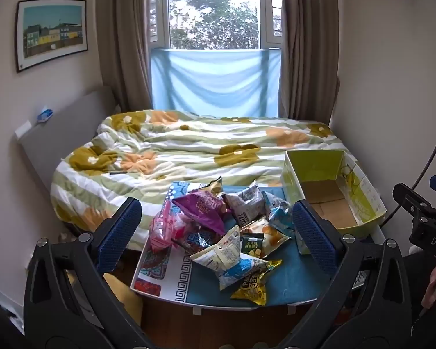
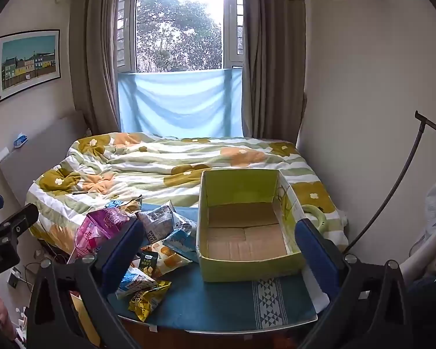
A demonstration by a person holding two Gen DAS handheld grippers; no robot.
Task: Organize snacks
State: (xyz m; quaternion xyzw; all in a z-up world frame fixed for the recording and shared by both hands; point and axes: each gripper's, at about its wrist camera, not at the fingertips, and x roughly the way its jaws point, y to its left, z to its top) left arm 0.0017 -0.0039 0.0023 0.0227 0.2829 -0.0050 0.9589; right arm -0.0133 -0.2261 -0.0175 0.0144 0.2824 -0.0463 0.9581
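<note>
A heap of snack packets lies on a small table with a blue cloth (image 1: 293,279): a purple bag (image 1: 205,208), a pink bag (image 1: 164,228), a grey-white packet (image 1: 245,203), a yellow packet (image 1: 251,286) at the front. An empty yellow-green cardboard box (image 1: 331,192) stands at the table's right; it also shows in the right wrist view (image 2: 247,232). My left gripper (image 1: 216,232) is open and empty, above the heap. My right gripper (image 2: 218,247) is open and empty, in front of the box, with the snack heap (image 2: 148,241) to its left.
A bed with a flowered duvet (image 1: 189,148) lies behind the table, under a curtained window (image 1: 215,11). A grey headboard (image 1: 61,133) stands left. A black curved stand (image 2: 392,189) rises at the right wall. The wooden floor (image 1: 218,328) shows below the table edge.
</note>
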